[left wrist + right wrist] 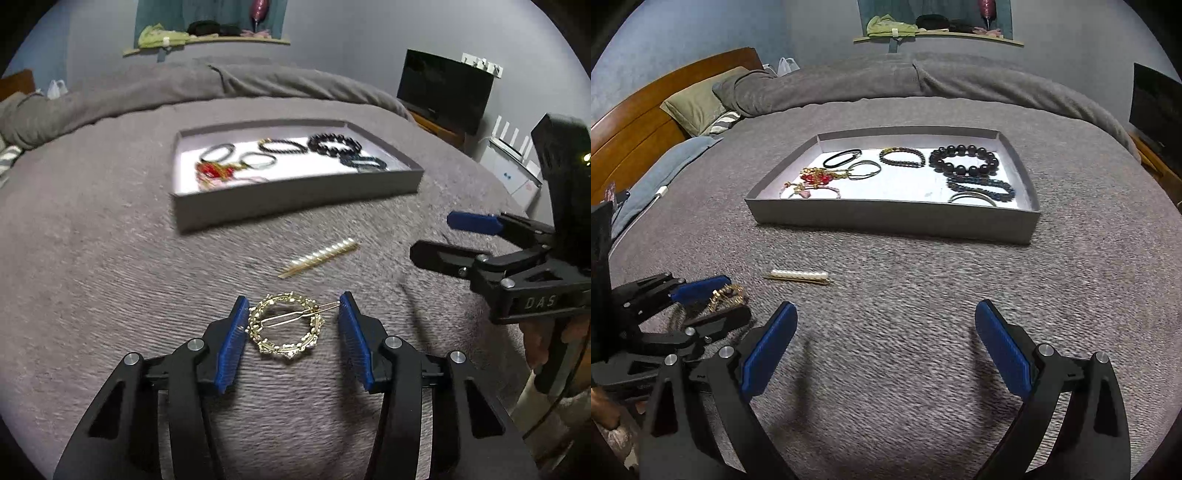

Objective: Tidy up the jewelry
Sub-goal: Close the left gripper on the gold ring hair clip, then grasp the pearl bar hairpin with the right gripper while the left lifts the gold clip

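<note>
In the left wrist view, the left gripper point(291, 325) sits low over the grey bedspread point(110, 280) with its two blue pads either side of the round gold hair clip point(286, 325). The left-hand pad looks to be just touching the ring's rim and the tip of the clip's bar reaches the other pad, but a firm pinch cannot be confirmed, so the jaws read as half-spread around the clip, which lies flat on the cover. That framing suggests a pickup for the tray point(295, 199), which lies at twelve o'clock from the clip and already holds bracelets and hair ties. A pearl bar clip point(319, 256) lies between clip and tray, at about one o'clock, apart from both. At three o'clock the right gripper point(430, 238) hovers with its jaws spread and nothing between them; its black body bears raised letters reading "DAS", the rest cut off. In the right wrist view, the right gripper point(886, 347) is wide apart over bare bedspread, likely waiting its turn. The pearl bar clip point(799, 277) lies at eleven o'clock, the tray point(886, 221) at twelve, its contents laid in separate spots, and the left gripper point(713, 302) with the gold clip point(727, 295) at nine. No other writing is legible.
</note>
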A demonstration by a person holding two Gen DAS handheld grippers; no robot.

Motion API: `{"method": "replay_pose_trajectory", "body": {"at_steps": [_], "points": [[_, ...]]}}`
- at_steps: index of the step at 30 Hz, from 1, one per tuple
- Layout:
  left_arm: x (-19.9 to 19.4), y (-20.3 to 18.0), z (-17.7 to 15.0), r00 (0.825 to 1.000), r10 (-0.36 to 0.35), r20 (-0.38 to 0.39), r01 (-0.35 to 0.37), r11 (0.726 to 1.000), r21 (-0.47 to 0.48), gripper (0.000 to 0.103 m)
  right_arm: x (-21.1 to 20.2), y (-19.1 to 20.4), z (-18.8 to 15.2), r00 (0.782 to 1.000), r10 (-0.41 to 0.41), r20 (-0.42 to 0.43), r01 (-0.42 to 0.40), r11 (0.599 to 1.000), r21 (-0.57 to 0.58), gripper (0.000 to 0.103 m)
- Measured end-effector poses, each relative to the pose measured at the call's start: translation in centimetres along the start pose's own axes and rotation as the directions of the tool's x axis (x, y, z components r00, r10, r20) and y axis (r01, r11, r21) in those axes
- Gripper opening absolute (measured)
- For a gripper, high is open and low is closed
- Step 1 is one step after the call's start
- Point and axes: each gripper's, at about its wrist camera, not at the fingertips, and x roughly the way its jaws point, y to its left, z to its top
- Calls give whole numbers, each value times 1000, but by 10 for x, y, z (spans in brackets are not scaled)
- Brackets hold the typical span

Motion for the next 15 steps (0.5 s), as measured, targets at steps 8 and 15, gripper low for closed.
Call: {"method": "replay_pose_trajectory", "body": {"at_steps": [8, 15], "points": [[-19, 38, 0, 996, 86, 11, -86, 996, -39, 52, 17, 29, 4, 999, 47, 1, -47, 999, 16, 94], [-25, 53, -3, 996, 89, 18, -87, 994, -66, 52, 39, 63, 2, 1000, 22, 5, -22, 1000, -4, 89]]}}
